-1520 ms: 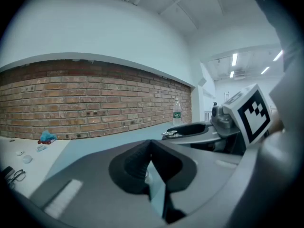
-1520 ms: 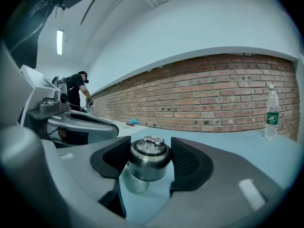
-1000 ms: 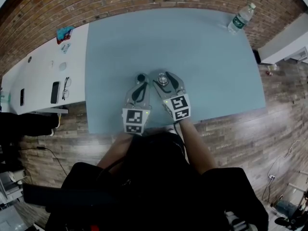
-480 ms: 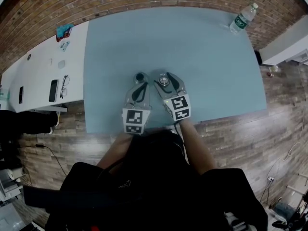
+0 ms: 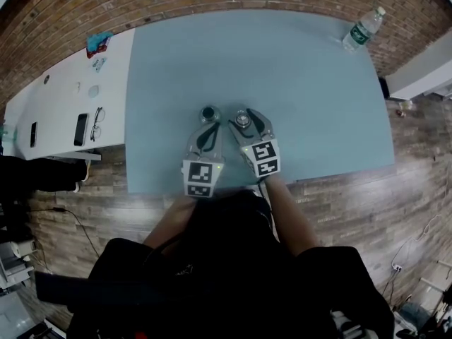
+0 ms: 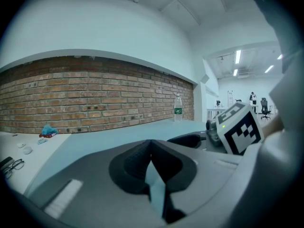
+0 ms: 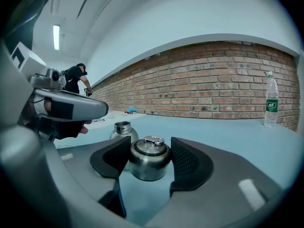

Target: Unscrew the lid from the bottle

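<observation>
Steel lid (image 7: 148, 161), domed with a flat catch on top, is pinched between the right gripper (image 7: 151, 151) pads. That contact is readable only in the right gripper view. Open steel bottle (image 7: 122, 128) stands just behind on the blue surface (image 7: 228, 137). Left gripper (image 6: 151, 146) pressed together, empty; its view shows neither.
</observation>
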